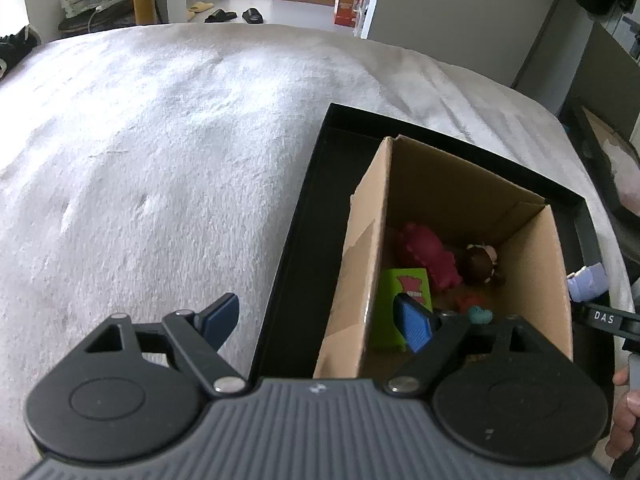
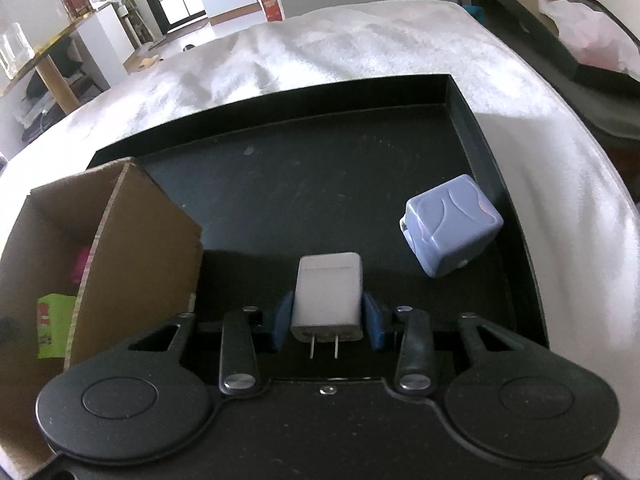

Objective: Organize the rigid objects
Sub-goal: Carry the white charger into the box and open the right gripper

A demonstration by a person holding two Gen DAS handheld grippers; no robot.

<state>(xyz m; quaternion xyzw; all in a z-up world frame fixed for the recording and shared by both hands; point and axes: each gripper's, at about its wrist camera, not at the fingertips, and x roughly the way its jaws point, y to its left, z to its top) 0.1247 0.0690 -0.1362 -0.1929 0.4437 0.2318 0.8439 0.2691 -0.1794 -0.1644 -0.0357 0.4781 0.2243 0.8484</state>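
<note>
Tray (image 2: pixel 460 128): box, cube (image 2: pixel 450 226) held inside.
Box (image 1: pixel 440 196): doll (image 1: pixel 480 266), green pack (image 1: pixel 404 292), small toys contained.
Right gripper (image 2: pixel 327 322): charger (image 2: pixel 328 294) is clasped.
Left gripper (image 1: pixel 316 320): jaws are spread, empty.

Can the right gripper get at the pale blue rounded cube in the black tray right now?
Probably not yet: the right gripper is shut on the white plug adapter. The way to the blue cube over the black tray looks free.

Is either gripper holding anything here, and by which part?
The right gripper holds the white plug adapter by its two side faces, near the pronged end. The left gripper is open and holds nothing.
</note>
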